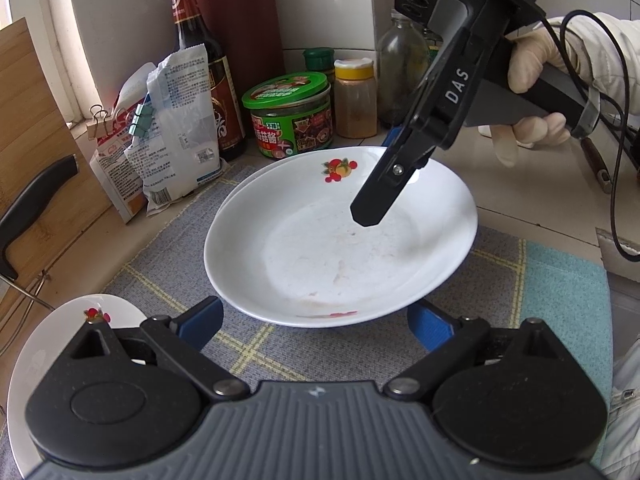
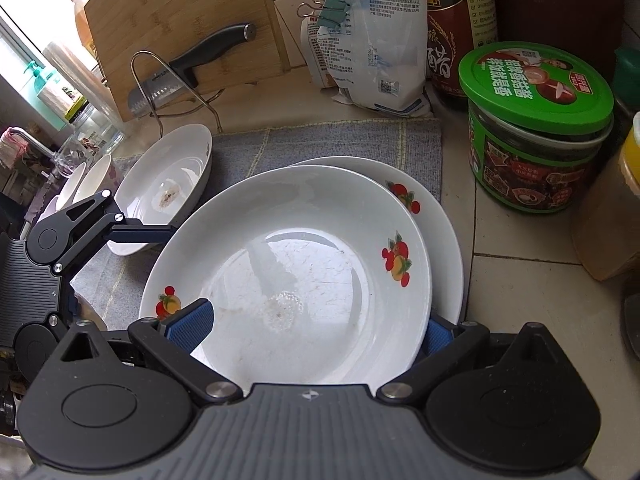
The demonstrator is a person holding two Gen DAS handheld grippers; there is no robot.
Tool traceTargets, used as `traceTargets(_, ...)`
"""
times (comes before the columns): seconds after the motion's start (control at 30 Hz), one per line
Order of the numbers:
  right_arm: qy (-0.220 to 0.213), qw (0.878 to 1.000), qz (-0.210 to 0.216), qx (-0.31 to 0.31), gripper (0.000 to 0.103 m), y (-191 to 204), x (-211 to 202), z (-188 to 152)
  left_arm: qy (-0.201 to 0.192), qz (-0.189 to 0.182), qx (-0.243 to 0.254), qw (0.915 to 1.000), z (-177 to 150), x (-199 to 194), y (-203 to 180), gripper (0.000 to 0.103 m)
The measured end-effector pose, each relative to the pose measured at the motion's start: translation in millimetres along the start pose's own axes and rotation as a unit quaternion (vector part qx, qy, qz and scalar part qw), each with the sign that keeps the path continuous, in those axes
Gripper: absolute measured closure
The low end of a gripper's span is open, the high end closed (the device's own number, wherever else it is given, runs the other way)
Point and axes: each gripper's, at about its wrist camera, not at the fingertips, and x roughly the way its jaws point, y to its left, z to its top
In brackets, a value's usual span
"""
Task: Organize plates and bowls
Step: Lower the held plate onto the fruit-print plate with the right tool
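A white top plate (image 1: pixel 340 240) with fruit decals lies slightly askew on a second matching plate (image 1: pixel 250 176) on a grey checked mat (image 1: pixel 248 344). My right gripper (image 1: pixel 378 178) comes in from the far right. It straddles the top plate's rim with one finger over the plate's inside and the blue pad behind the rim, jaws wide apart. In the right wrist view the top plate (image 2: pixel 300 248) fills the space between the spread fingers of the right gripper (image 2: pixel 312 330), above the lower plate (image 2: pixel 440 216). My left gripper (image 1: pixel 316 324) is open at the top plate's near rim.
A third plate (image 2: pixel 168 184) and small bowls (image 2: pixel 88 180) sit on the mat's left end. A green-lidded jar (image 2: pixel 536 128), dark sauce bottle (image 1: pixel 208 80), clipped packets (image 1: pixel 172 128) and spice jar (image 1: pixel 356 96) line the back. A cutting board with a knife (image 2: pixel 208 56) leans at the left.
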Motion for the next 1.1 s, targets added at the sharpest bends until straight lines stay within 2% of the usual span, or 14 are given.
traceTargets(0.43, -0.010, 1.000, -0.017, 0.003, 0.000, 3.7, -9.1, -2.3, -0.008, -0.005, -0.027, 0.9996, 1.3, -2.4, -2.6, 0.005)
traceTargets(1.1, -0.006, 0.997, -0.079, -0.010, 0.000, 21.0, -11.3, -5.1, -0.020, 0.002, -0.048, 0.9987, -13.9, -33.0, -21.7, 0.004)
